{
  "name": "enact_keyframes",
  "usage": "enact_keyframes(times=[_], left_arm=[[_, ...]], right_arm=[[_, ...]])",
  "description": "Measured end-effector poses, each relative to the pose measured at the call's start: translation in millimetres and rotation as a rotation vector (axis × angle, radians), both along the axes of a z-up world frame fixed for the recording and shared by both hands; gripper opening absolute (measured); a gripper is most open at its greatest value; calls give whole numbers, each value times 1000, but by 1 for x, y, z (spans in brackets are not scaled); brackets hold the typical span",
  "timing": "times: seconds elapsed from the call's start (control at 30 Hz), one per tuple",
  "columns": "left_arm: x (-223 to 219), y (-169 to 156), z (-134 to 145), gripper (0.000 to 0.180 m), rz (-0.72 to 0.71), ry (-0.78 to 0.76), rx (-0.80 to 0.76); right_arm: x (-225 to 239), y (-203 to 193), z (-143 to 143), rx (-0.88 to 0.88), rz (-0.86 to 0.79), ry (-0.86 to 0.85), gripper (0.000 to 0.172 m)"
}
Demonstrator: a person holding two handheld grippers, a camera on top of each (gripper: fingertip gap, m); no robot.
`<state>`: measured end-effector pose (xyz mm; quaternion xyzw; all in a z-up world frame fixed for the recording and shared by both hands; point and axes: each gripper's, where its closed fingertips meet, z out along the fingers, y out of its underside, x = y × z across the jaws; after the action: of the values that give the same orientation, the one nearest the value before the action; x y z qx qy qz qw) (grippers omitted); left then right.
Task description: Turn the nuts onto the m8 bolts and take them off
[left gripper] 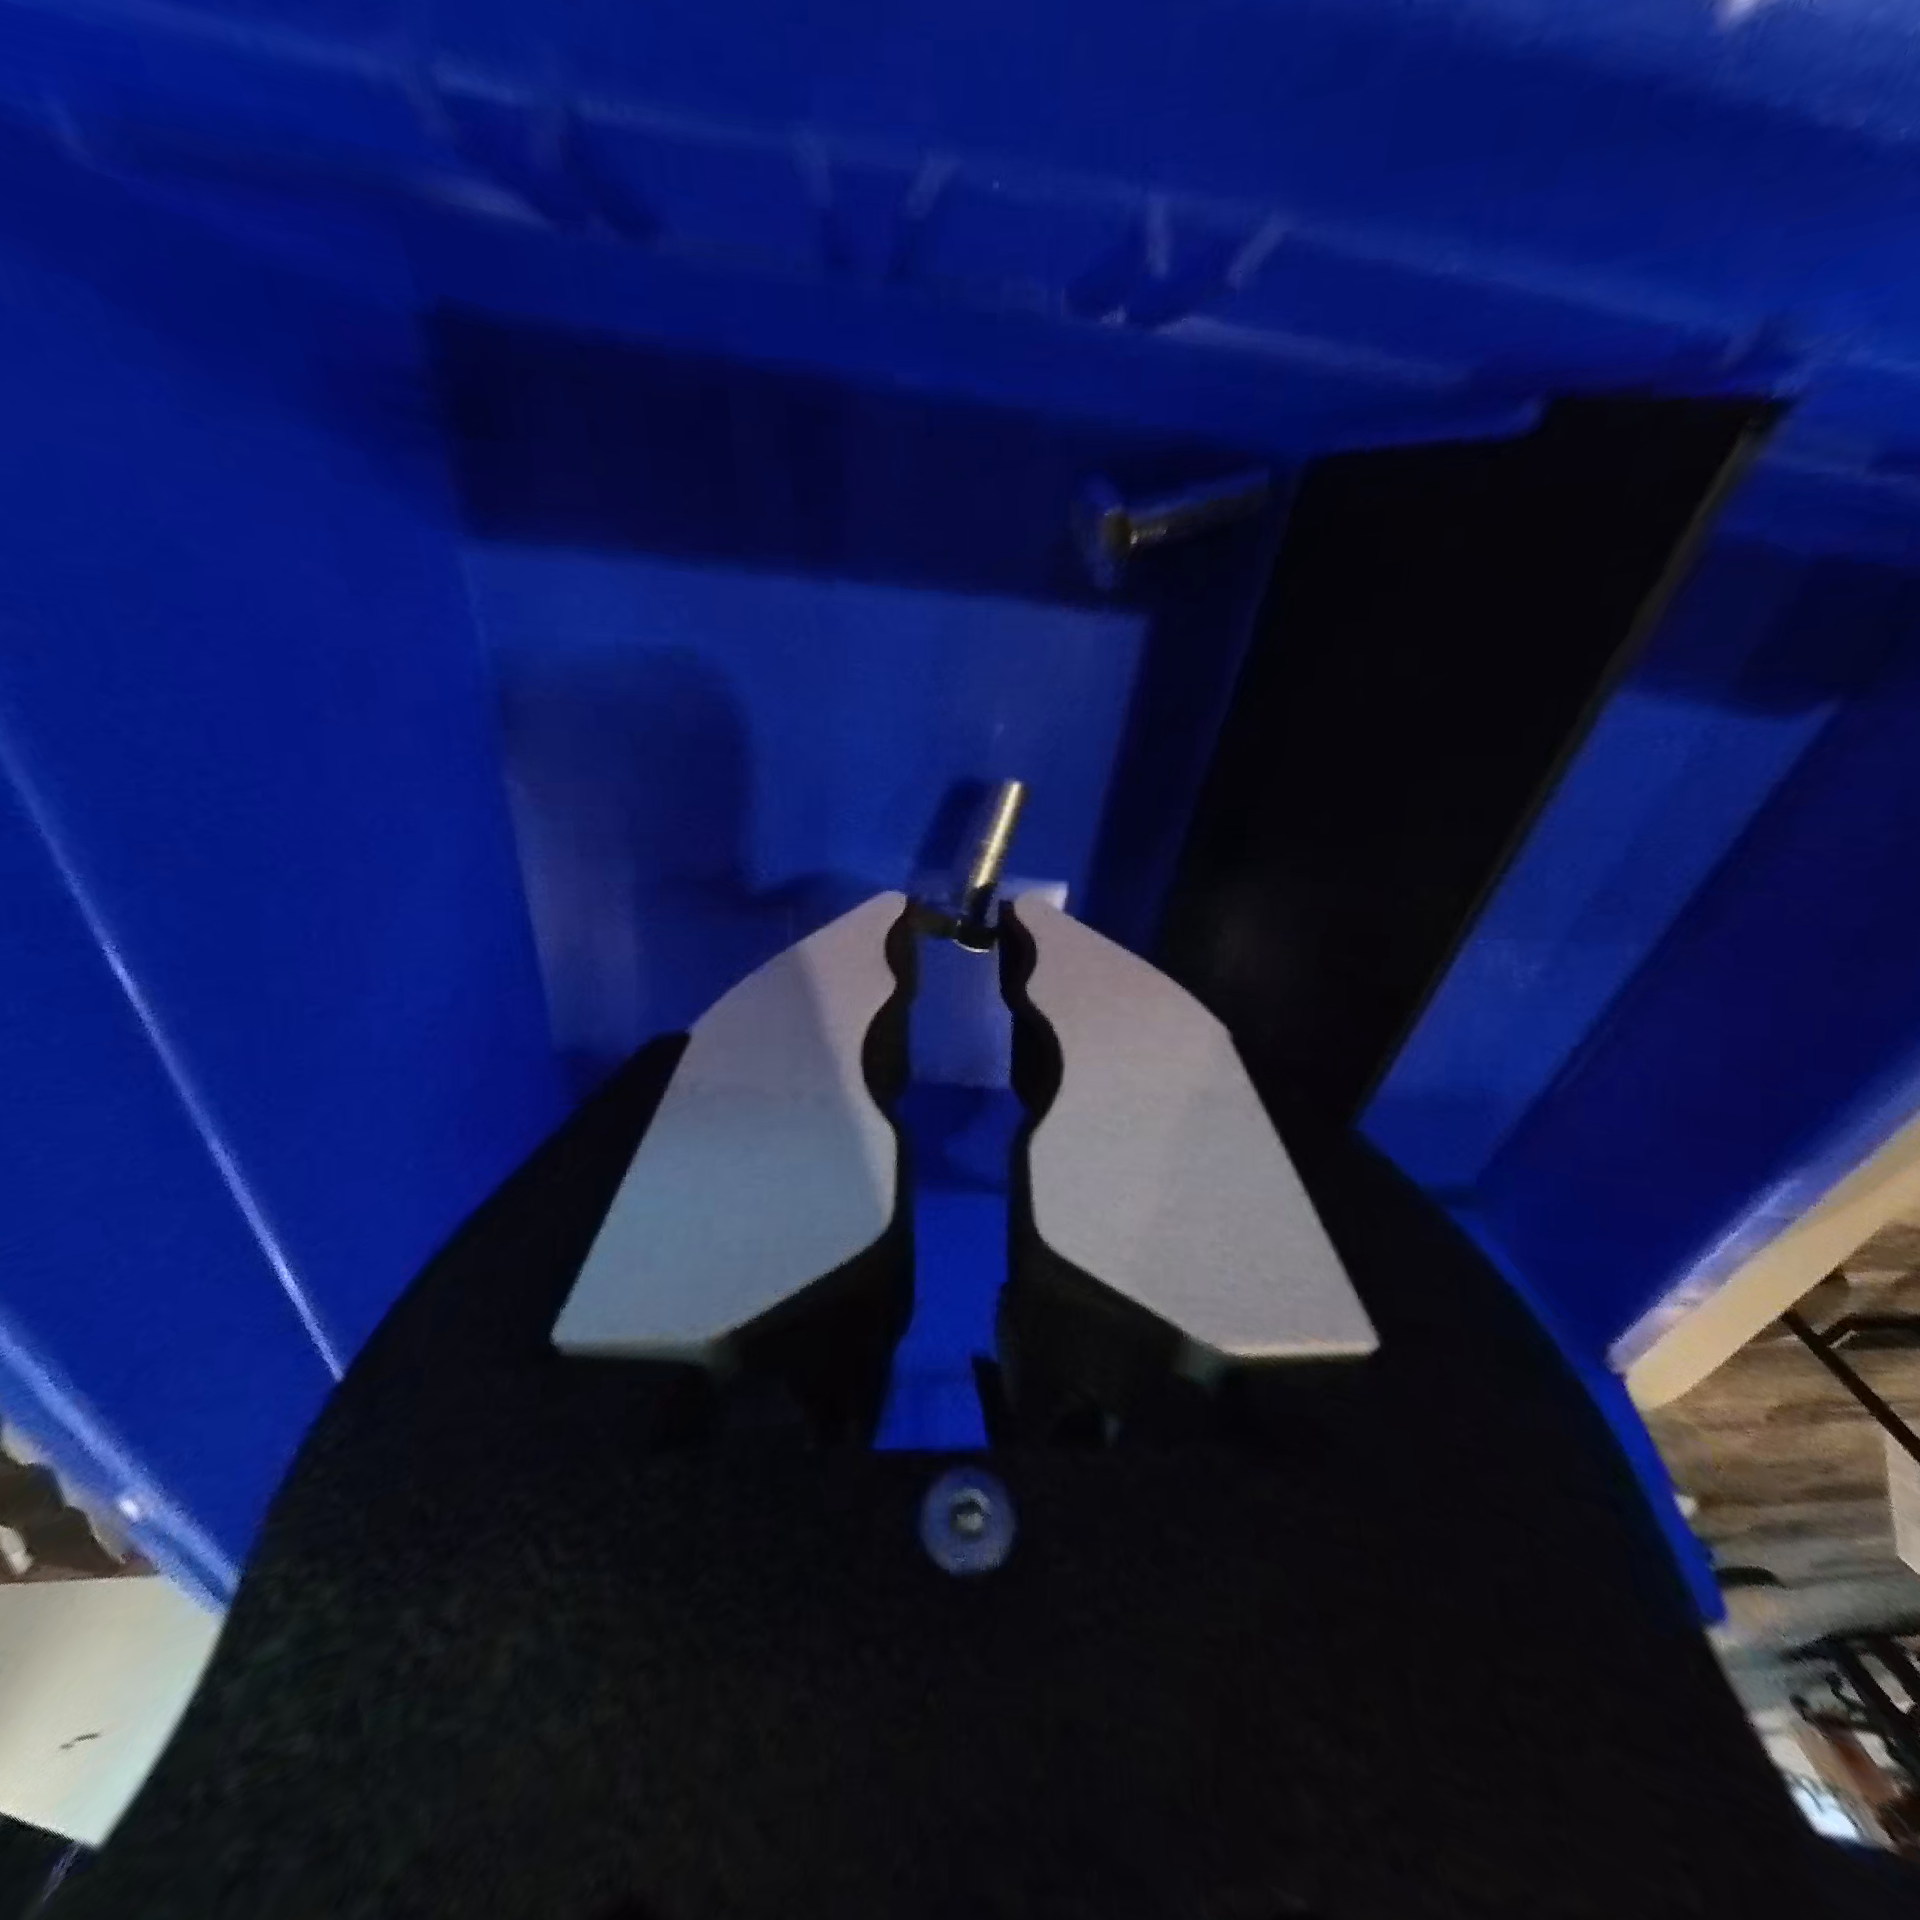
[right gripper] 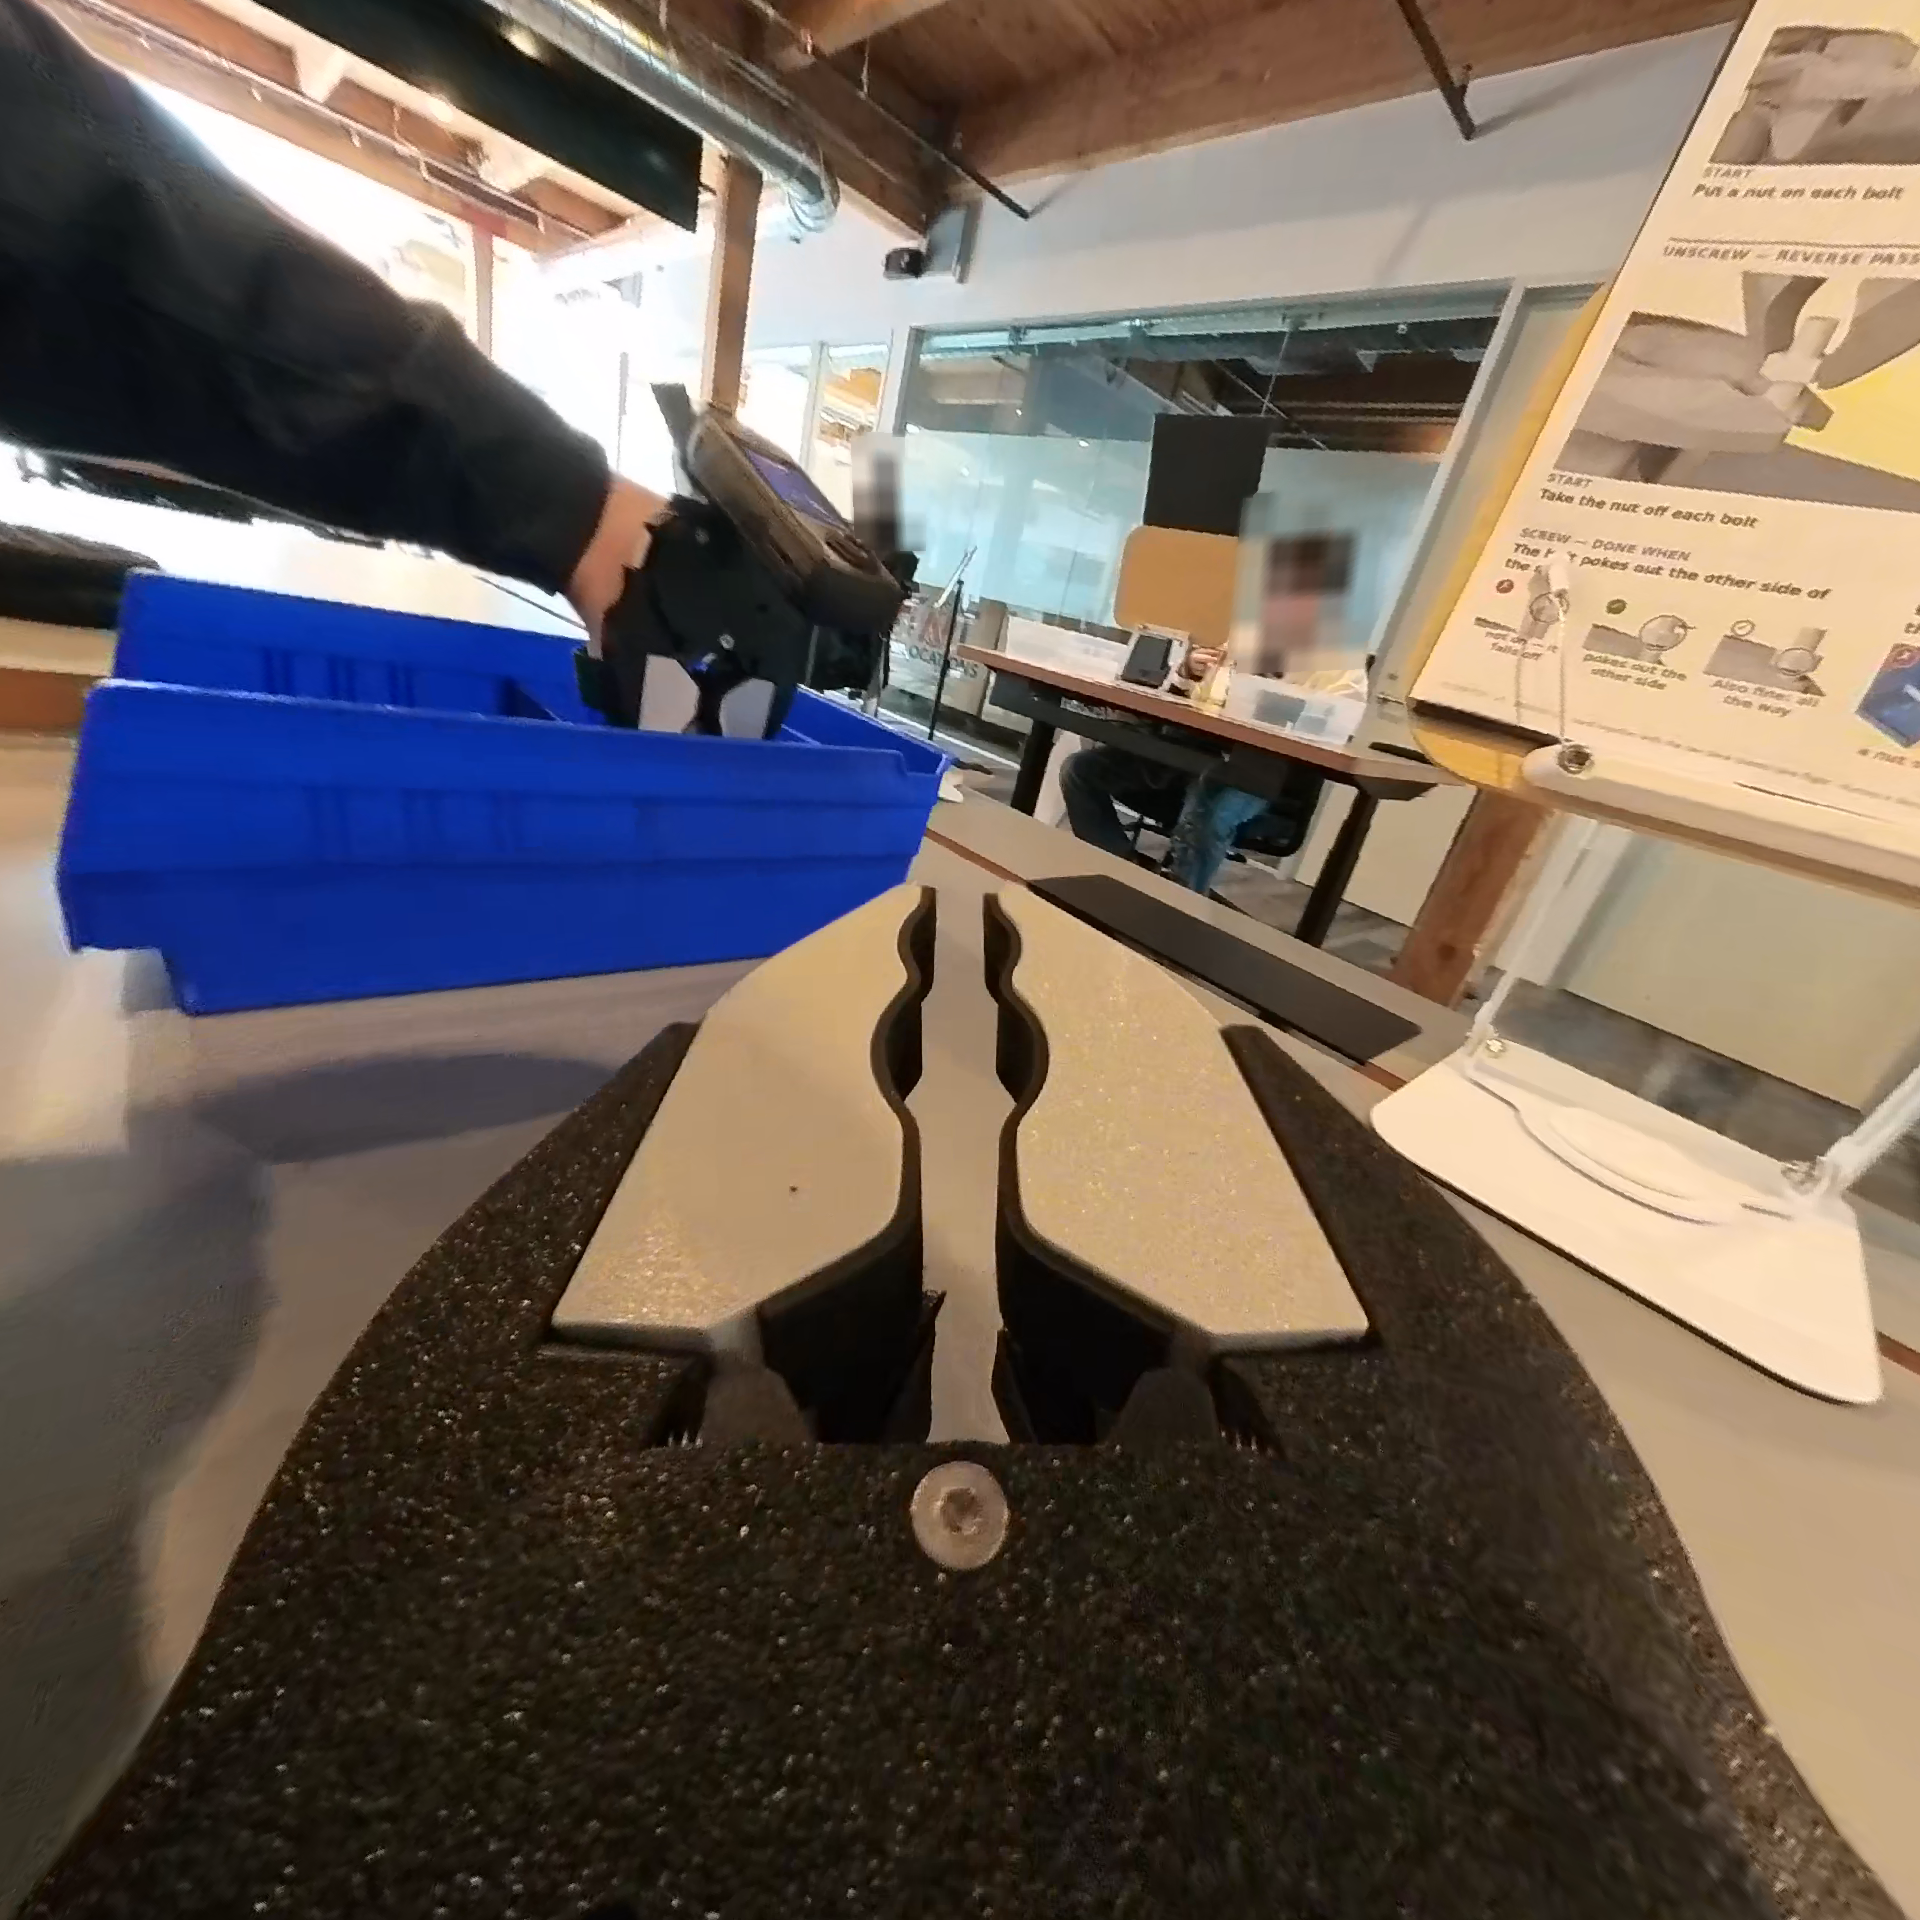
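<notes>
— What's in your left gripper [left gripper: 958,914]?
— A silvery bolt [left gripper: 971,862], pinched at one end between the fingertips, down inside the blue bin [left gripper: 260,623]. Farther back lies another bolt [left gripper: 1169,514].
— And the right gripper [right gripper: 958,914]?
— Slightly parted, holding nothing, over the grey table [right gripper: 312,1091] — the bin sits beyond, to the left.

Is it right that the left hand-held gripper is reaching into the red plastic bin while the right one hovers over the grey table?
Not quite: the plastic bin is blue, as the right wrist view shows. The left hand-held gripper does reach into it, and the right hand-held gripper hovers over the grey table.
</notes>
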<state>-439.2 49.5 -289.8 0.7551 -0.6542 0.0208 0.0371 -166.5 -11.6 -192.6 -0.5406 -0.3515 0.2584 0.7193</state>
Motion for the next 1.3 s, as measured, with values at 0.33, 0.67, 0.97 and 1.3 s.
enact_keyframes(times=[0.33, 0.67, 0.97, 1.3], left_arm=[[9, -2, 5, 15, 38, 44, -7], [4, -4, 10, 14, 35, 56, 2], [2, -8, 6, 15, 35, 65, 0], [2, -7, 7, 14, 35, 84, 16]], right_arm=[[5, -6, 8, -18, 42, 58, 9], [2, -6, 5, -7, 40, 33, 9], [2, -5, 5, -15, 42, 38, 9], [4, -5, 6, -18, 37, 43, 9]])
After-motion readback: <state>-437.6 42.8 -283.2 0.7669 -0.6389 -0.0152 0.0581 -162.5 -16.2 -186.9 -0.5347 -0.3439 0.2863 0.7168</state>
